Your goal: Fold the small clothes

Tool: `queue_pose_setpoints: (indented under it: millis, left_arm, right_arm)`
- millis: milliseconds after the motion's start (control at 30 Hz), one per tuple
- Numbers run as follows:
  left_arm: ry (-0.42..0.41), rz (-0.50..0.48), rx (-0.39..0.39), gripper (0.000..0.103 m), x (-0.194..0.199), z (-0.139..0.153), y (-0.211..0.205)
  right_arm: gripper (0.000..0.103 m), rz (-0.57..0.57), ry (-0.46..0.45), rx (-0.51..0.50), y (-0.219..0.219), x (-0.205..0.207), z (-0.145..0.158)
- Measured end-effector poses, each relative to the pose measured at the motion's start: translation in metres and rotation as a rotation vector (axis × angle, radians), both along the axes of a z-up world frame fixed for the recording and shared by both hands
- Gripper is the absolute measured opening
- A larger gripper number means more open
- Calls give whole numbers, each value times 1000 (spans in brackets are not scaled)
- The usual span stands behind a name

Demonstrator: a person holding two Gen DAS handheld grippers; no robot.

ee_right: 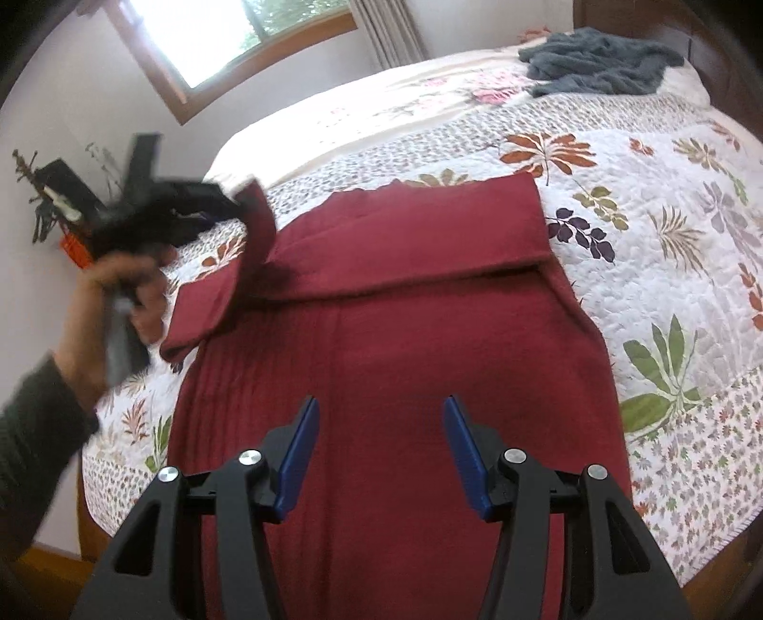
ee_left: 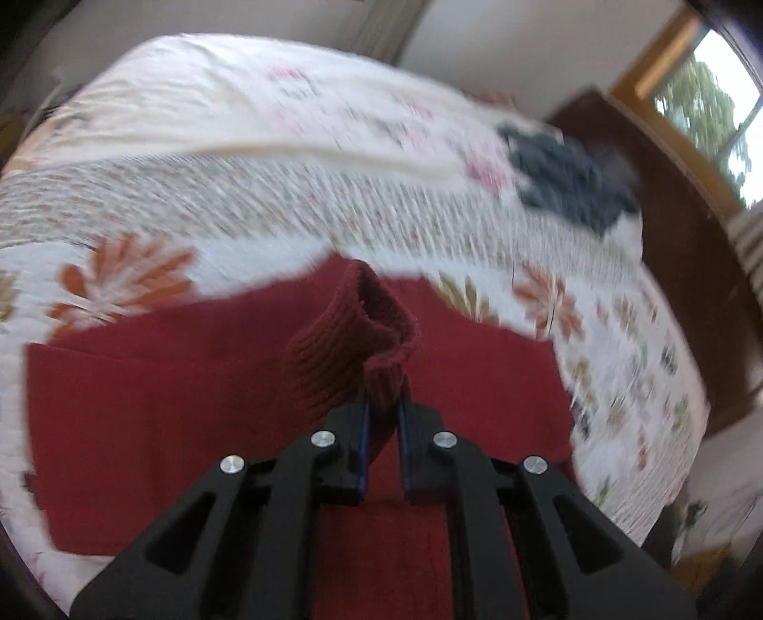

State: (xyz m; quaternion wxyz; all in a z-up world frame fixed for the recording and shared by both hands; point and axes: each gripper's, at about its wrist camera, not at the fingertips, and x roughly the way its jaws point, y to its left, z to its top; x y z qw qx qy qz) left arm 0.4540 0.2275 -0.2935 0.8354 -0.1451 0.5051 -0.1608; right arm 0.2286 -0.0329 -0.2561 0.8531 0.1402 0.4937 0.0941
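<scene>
A dark red sweater (ee_right: 391, 343) lies flat on the floral quilt (ee_right: 667, 200). Its right sleeve is folded across the chest. In the left wrist view my left gripper (ee_left: 381, 405) is shut on the ribbed cuff (ee_left: 353, 329) of the other sleeve, lifted above the red sweater body (ee_left: 157, 410). The right wrist view shows that left gripper (ee_right: 210, 195), blurred, held in a hand (ee_right: 119, 305) at the left, with the lifted sleeve (ee_right: 229, 276) hanging from it. My right gripper (ee_right: 379, 410) hovers open over the sweater's lower part, nothing between its blue pads.
A crumpled grey-blue garment (ee_right: 601, 62) lies at the quilt's far corner, also seen as the grey-blue garment (ee_left: 572, 176) in the left wrist view. A dark wooden headboard (ee_left: 667, 229) stands behind it. A window (ee_right: 248, 33) and a plant (ee_right: 43, 205) are at the left wall.
</scene>
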Motion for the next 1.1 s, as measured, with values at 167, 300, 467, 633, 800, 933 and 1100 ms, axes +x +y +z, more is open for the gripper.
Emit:
queue_pose_setpoints:
  millis: [167, 300, 467, 633, 800, 933, 1100]
  left_arm:
    - [109, -85, 31, 38, 3, -50, -31]
    - [54, 28, -124, 75, -17, -33, 16]
    - [68, 144, -219, 79, -63, -28, 81]
    - [95, 215, -263, 80, -111, -30, 124]
    - [121, 289, -345, 80, -151, -39, 155]
    - [138, 343, -393, 80, -168, -44, 167]
    - [133, 367, -398, 80, -183, -38, 173]
  right_arm:
    - [64, -22, 66, 145, -30, 39, -14]
    - [67, 3, 161, 360, -42, 98, -31]
    - [66, 60, 336, 574, -10, 189, -84]
    - [63, 43, 501, 605, 29, 242, -143]
    - [63, 47, 522, 581, 50, 254, -149]
    - [43, 69, 534, 544, 66, 258, -146]
    - [7, 81, 515, 534, 71, 261, -129]
